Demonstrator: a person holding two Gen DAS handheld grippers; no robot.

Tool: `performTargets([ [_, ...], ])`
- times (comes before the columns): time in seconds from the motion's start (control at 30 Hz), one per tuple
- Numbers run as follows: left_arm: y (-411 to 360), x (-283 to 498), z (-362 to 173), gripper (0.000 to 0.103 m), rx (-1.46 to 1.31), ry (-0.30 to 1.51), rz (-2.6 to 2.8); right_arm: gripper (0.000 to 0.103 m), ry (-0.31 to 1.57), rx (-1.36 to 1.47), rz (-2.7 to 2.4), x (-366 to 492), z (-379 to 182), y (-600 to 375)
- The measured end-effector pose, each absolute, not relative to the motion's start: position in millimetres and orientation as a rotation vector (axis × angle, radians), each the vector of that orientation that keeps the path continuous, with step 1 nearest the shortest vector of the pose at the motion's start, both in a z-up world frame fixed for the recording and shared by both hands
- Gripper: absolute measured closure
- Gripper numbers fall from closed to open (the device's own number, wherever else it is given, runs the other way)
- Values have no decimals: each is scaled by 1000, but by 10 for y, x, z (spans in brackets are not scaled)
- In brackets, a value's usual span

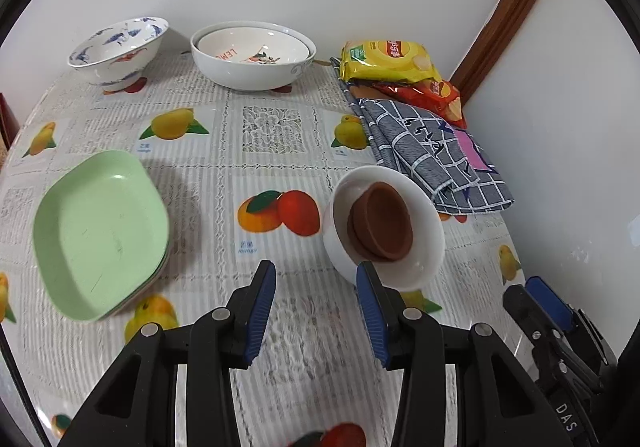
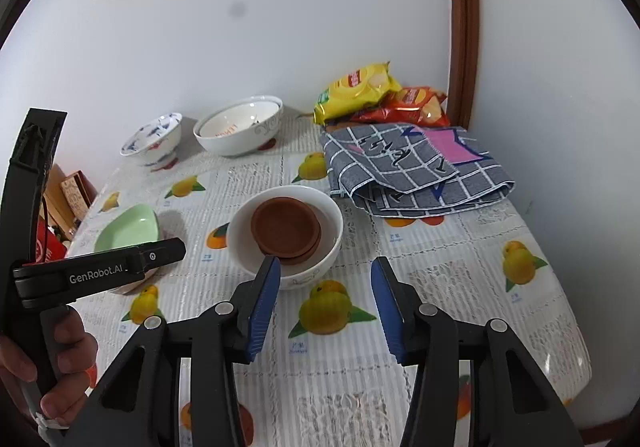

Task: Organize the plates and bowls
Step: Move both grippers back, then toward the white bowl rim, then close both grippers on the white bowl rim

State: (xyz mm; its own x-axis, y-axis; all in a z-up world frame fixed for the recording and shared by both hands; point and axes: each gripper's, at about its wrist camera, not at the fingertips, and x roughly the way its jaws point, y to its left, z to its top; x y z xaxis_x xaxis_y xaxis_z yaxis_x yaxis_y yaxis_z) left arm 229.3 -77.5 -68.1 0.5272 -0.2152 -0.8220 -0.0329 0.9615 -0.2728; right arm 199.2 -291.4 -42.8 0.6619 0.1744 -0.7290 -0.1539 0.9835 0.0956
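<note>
plates (image 1: 100,231): stacked at left
saucers (image 1: 382,223): inside small bowl (image 1: 420,267), right of plates
two bowls (image 1: 252,55): nested behind, by wall
cloth (image 1: 432,155): right, before snack bags (image 1: 388,59)

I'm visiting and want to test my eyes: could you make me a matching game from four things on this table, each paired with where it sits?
1. brown saucers
2. green plates
3. yellow snack bag
4. blue-patterned bowl

A. on top of the red snack bag
B. far left by the wall
C. inside the white bowl
D. near left, stacked

Pairs: 1-C, 2-D, 3-A, 4-B
</note>
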Motion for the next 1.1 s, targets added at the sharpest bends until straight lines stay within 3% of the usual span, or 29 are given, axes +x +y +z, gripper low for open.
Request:
performTargets([
  [0.6, -911, 2946, -1131, 65, -244, 1117, -146, 59, 966, 87, 158, 2738, -972, -2895],
  [0.83, -1003, 3076, -1259, 65, -185, 1148, -125, 70, 1022, 55, 105, 2924, -1134, -2860],
  [1.1, -1013, 3173, -1357, 66, -173, 1171, -124, 71, 1048, 56, 93, 3058, -1247, -2827],
])
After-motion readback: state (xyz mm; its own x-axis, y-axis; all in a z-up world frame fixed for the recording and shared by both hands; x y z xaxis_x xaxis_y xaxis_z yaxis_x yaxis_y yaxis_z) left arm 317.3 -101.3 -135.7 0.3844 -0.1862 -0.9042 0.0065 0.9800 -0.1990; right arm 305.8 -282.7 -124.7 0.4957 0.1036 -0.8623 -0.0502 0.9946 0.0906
